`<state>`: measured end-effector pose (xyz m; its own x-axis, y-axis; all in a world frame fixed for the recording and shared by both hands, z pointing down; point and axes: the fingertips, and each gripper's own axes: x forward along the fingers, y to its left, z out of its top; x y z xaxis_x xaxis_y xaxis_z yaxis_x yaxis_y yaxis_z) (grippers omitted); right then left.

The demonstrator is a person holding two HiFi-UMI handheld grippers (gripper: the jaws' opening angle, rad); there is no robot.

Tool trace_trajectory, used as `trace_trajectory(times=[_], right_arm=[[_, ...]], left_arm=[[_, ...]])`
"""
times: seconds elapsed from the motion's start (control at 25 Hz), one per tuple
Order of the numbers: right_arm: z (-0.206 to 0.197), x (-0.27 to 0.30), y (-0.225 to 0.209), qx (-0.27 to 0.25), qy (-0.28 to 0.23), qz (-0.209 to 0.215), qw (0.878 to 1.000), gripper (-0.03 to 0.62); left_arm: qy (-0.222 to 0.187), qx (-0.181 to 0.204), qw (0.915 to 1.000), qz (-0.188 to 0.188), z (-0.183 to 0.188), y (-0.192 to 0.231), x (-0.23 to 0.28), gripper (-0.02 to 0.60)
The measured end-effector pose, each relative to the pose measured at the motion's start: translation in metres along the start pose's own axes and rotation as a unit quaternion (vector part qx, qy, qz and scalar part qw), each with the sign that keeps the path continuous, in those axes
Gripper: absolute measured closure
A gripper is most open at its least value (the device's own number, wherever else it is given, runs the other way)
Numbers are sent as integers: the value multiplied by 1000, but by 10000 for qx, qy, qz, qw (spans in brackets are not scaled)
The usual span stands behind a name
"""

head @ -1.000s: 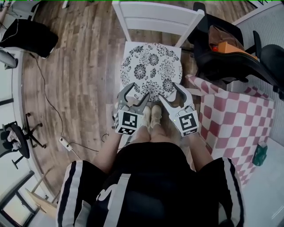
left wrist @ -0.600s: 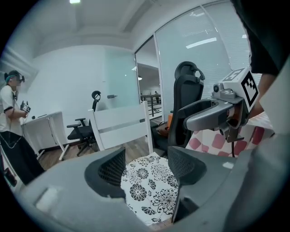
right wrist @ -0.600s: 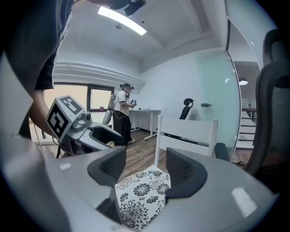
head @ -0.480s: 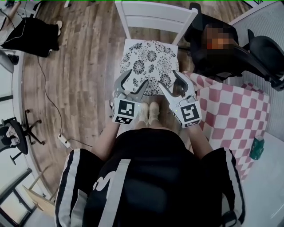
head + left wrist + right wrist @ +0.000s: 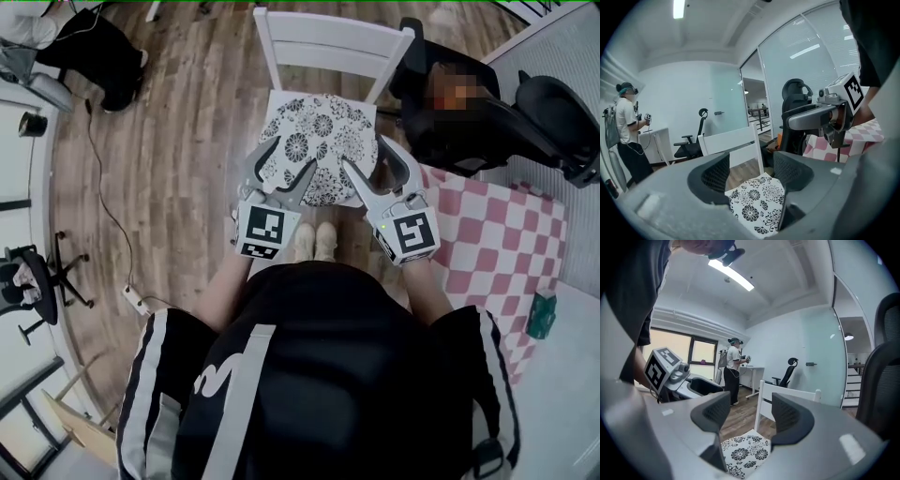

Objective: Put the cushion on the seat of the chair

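Note:
The black-and-white flowered cushion (image 5: pixel 319 131) lies flat on the seat of the white wooden chair (image 5: pixel 328 42). Both grippers hover side by side above the cushion's near edge, apart from it. My left gripper (image 5: pixel 295 155) is open with nothing between its fingers. My right gripper (image 5: pixel 366 155) is open as well and holds nothing. In the left gripper view the cushion (image 5: pixel 757 206) shows low between the jaws of the left gripper (image 5: pixel 752 171), with the chair back (image 5: pixel 729 145) behind. In the right gripper view the cushion (image 5: pixel 743 451) lies below the right gripper (image 5: pixel 750 413).
A table under a pink-and-white checked cloth (image 5: pixel 497 253) stands close on the right. A black office chair (image 5: pixel 469 112) sits behind it, next to the white chair. A person (image 5: pixel 94 47) stands at the far left. A cable and power strip (image 5: pixel 136 302) lie on the wooden floor.
Both grippers have risen together and now show over the cushion's near part instead of at its front edge. The cushion has stayed on the seat.

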<state>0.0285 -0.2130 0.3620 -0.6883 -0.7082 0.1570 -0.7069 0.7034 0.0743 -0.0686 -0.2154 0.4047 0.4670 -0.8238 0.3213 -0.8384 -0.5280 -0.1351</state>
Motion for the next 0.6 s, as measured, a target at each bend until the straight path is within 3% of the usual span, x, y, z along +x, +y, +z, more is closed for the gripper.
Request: trace_trajectory(times=[0.36,0.6], right_arm=[[40,-5,-1,-155,-323,-50,9993,340],[65,-8,2,-249,-517,-76,9983,368]], left_arm=[[-434,-53,9990,16,55,6,-22,290],[-977,-206,9950,13,93,15,-36,290]])
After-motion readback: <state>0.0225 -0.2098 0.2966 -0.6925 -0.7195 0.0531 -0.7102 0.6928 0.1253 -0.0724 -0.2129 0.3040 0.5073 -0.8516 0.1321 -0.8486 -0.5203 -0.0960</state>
